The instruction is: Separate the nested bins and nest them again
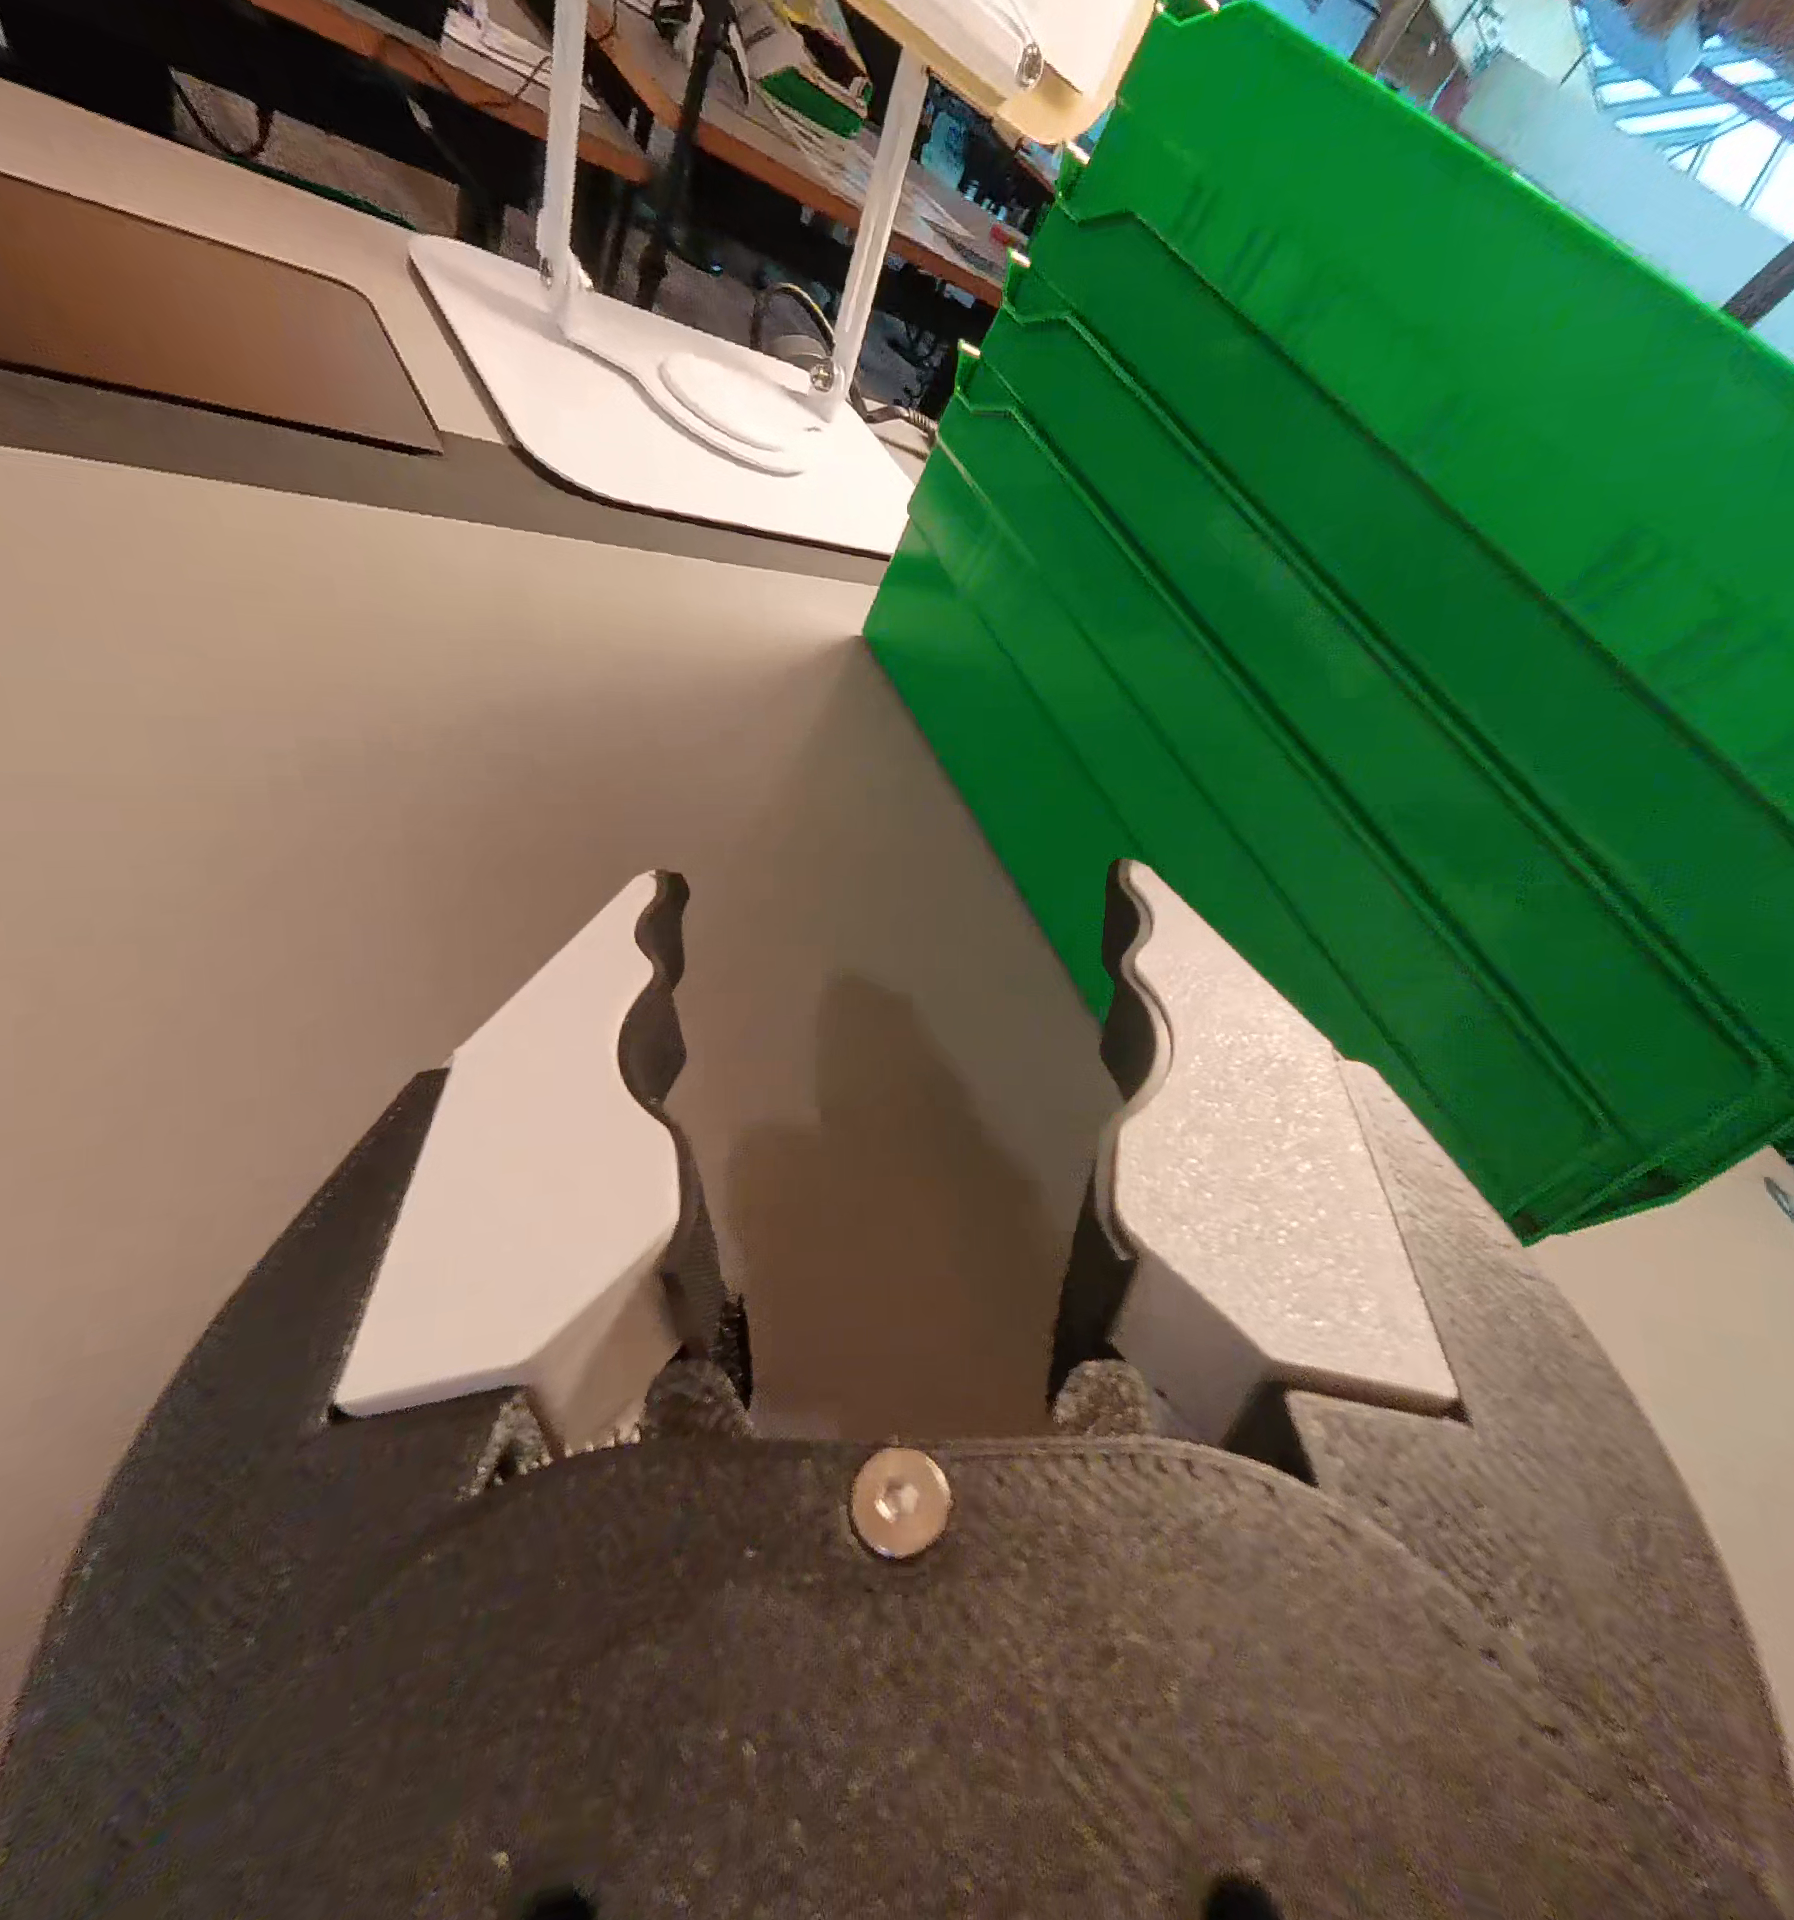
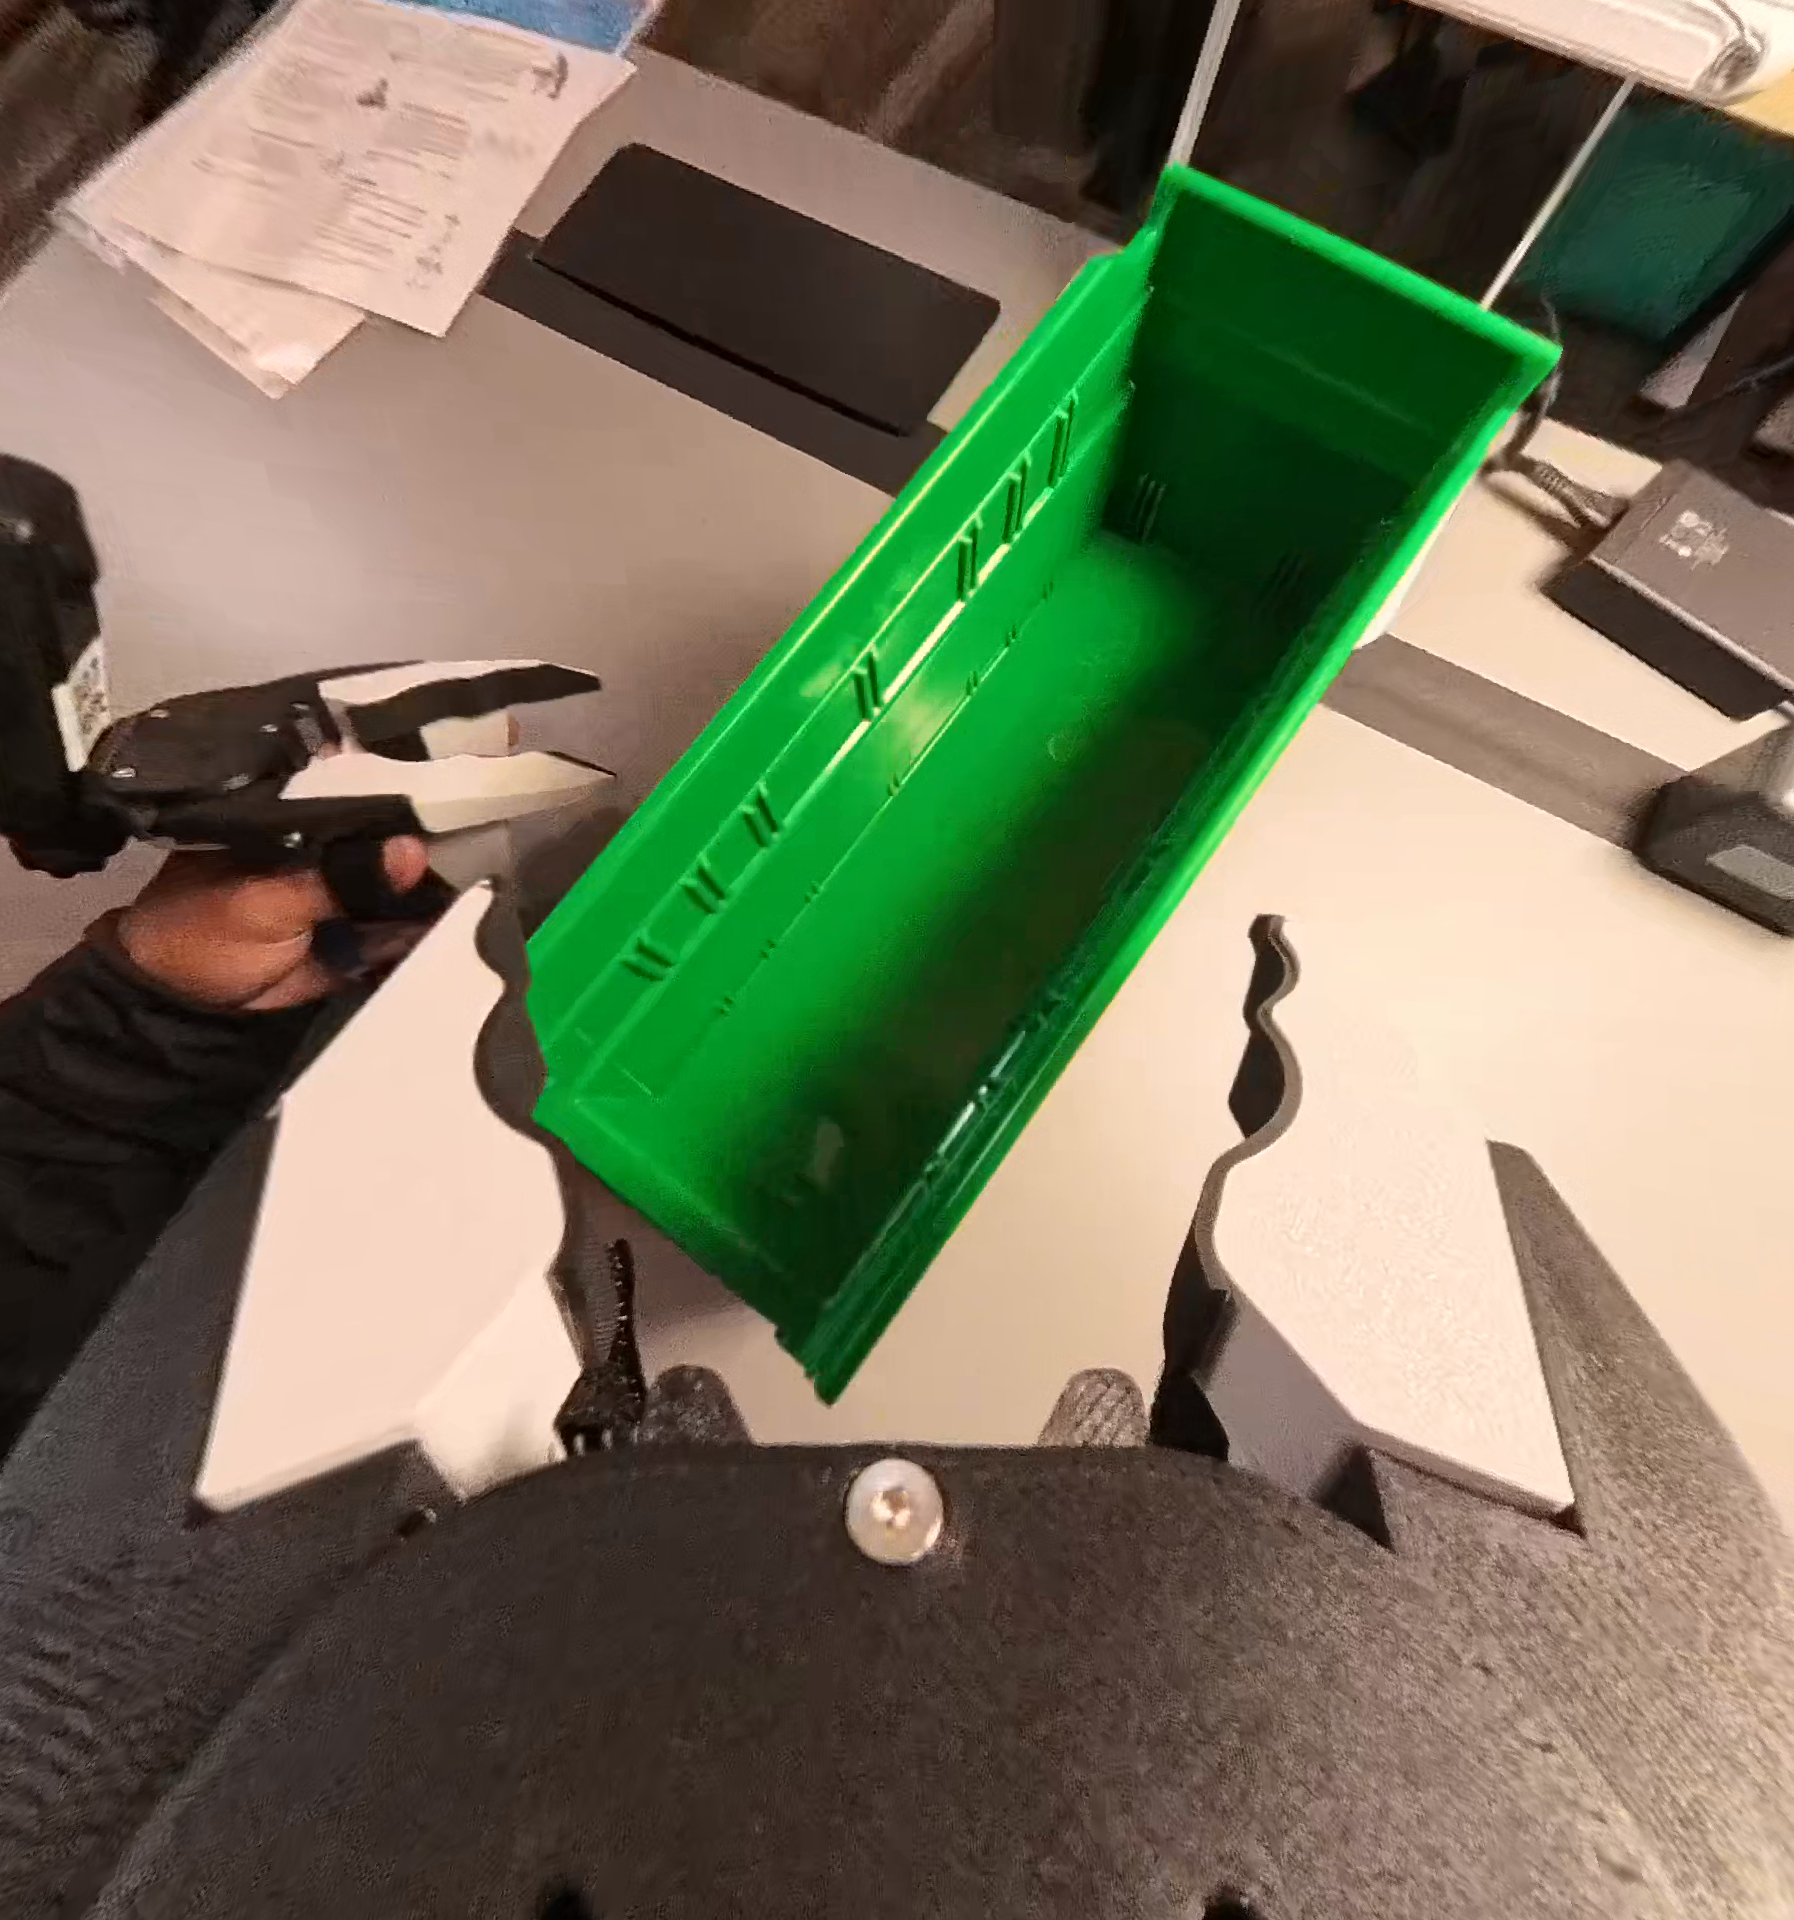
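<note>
both claws gaping, bare | l claw (image 1: pixel 898 883) by green bins (image 1: pixel 1392 644) | r claw (image 2: pixel 882 914) above

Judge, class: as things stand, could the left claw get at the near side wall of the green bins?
Probably yes. The left claw is open with nothing in it, the green bins stand just beside it, and only bare table lies between.
</note>
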